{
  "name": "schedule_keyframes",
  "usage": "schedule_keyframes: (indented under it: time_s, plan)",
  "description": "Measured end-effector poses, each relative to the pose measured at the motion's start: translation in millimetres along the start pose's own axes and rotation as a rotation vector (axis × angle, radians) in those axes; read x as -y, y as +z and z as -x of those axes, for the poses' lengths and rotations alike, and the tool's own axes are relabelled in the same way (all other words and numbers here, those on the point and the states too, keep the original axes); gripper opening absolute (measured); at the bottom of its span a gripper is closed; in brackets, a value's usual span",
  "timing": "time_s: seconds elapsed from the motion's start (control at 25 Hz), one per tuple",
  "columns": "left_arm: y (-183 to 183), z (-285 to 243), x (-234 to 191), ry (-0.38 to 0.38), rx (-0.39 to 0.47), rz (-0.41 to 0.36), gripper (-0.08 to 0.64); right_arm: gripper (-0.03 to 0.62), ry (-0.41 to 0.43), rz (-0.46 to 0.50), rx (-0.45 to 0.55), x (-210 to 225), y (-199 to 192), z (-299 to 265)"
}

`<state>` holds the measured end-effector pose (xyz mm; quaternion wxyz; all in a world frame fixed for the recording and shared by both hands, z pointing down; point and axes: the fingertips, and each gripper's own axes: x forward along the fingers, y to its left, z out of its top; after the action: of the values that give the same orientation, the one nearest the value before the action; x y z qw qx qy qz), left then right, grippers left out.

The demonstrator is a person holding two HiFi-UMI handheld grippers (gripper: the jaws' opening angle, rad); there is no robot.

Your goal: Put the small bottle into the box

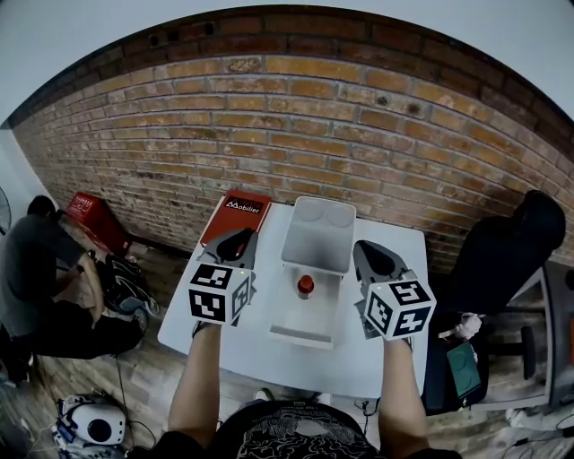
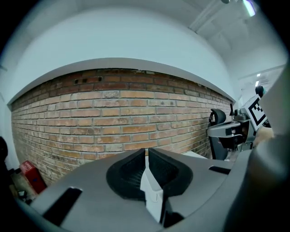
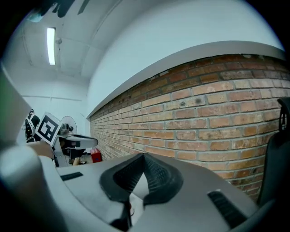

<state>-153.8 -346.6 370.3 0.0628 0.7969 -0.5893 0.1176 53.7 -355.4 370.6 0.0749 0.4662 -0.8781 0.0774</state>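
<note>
bench [image 1: 359, 359]: carries open box [image 1: 301, 334] at centre | left tongs [image 2: 147, 154]: pressed together, empty, left of box | right tongs [image 3: 143, 158]: pressed together, empty, right of box | small bottle [image 1: 306, 286]: upright inside box | step: probably withdrawing; lift both clear without knocking box walls

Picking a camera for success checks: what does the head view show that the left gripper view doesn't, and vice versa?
Head view only: the table, the open box with the small bottle inside it, and the left hand-held gripper and right hand-held gripper seen from above. Left gripper view only: the left one's jaws close up, shut together with nothing between them, and a ceiling light. Both: the brick wall and the marker cube on the right hand-held gripper.
</note>
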Motion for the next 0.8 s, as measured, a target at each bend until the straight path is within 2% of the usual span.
schedule_keyframes:
  time_s: [0.8]
  plan:
    - [-22.4, -6.6, 12.6, -0.033, -0.051, -0.019, 0.043, 0.02, 0.002, 0.011, -0.005, -2.4, -2.1, 3.8]
